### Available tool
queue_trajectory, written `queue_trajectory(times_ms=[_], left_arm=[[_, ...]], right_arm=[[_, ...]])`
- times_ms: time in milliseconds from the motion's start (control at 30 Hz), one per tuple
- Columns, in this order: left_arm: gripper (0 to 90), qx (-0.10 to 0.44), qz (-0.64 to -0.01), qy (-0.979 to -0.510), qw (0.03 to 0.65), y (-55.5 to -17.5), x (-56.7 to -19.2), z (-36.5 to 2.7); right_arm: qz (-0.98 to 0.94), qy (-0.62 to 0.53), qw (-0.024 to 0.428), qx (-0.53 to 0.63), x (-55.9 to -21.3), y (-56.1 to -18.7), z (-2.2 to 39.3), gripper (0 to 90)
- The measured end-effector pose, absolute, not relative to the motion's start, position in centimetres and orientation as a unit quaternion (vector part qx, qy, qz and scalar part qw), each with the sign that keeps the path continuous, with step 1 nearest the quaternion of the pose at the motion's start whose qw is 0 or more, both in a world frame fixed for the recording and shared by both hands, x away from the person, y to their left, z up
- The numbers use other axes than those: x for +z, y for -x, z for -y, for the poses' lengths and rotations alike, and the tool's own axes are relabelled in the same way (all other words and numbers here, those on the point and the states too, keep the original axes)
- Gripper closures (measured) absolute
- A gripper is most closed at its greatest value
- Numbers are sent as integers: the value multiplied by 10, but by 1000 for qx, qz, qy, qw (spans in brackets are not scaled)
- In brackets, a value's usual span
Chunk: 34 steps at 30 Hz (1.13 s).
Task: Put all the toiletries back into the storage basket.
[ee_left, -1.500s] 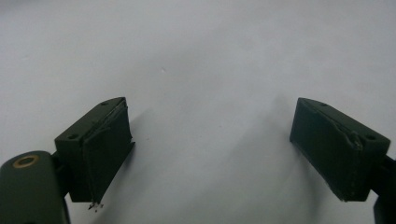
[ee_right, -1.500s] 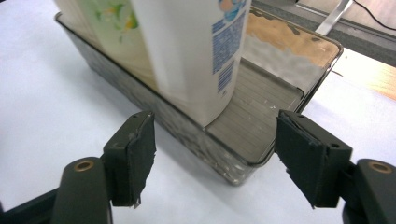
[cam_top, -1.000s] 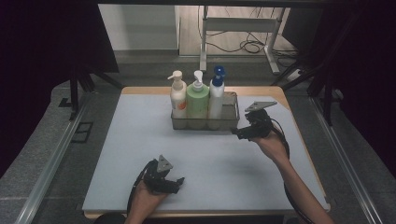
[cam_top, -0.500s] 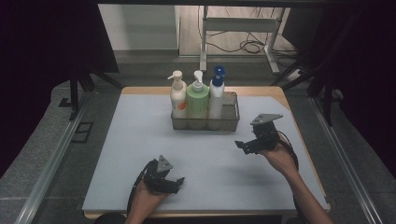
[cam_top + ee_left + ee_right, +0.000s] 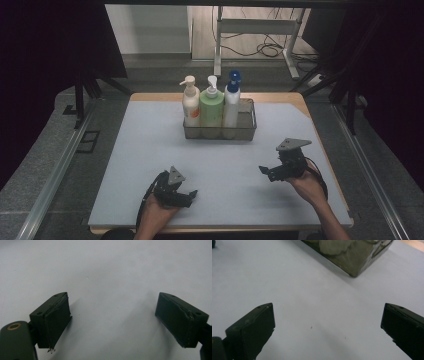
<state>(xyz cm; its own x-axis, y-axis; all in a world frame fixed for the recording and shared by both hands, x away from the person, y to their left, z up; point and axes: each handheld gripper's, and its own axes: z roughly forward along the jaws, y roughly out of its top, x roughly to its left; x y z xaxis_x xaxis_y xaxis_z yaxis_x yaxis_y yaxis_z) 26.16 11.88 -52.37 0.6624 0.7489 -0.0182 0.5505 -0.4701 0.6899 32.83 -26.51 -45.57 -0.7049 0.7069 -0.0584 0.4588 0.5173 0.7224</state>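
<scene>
Since both my left gripper point(image 5: 192, 194) and right gripper point(image 5: 263, 171) sit wide open and empty, I'd guess those slick pump bottles point(image 5: 212, 105) in the mesh basket point(image 5: 220, 133) at 12 o'clock want a mid-body grip, not the necks.

A wire basket point(image 5: 220, 131) stands upright at the far middle of my counter point(image 5: 150, 150). In its left part three pump bottles stand in a row: cream point(image 5: 190, 102), green point(image 5: 211, 106), and white with a blue pump point(image 5: 232, 100).
</scene>
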Motion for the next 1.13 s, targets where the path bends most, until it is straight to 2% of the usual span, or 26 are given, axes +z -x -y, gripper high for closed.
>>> queue_trajectory(times_ms=[400,967,1133], left_arm=[[124,144,-386,-844,343,-261,-524,-119],[124,150,-384,-845,341,-260,-524,-118],[124,149,-384,-844,342,-260,-524,-118]], right_arm=[[-848,-356,167,356,-482,-308,282,0],[-853,-374,146,333,-521,-300,288,0],[-850,-374,150,339,-522,-298,290,0]])
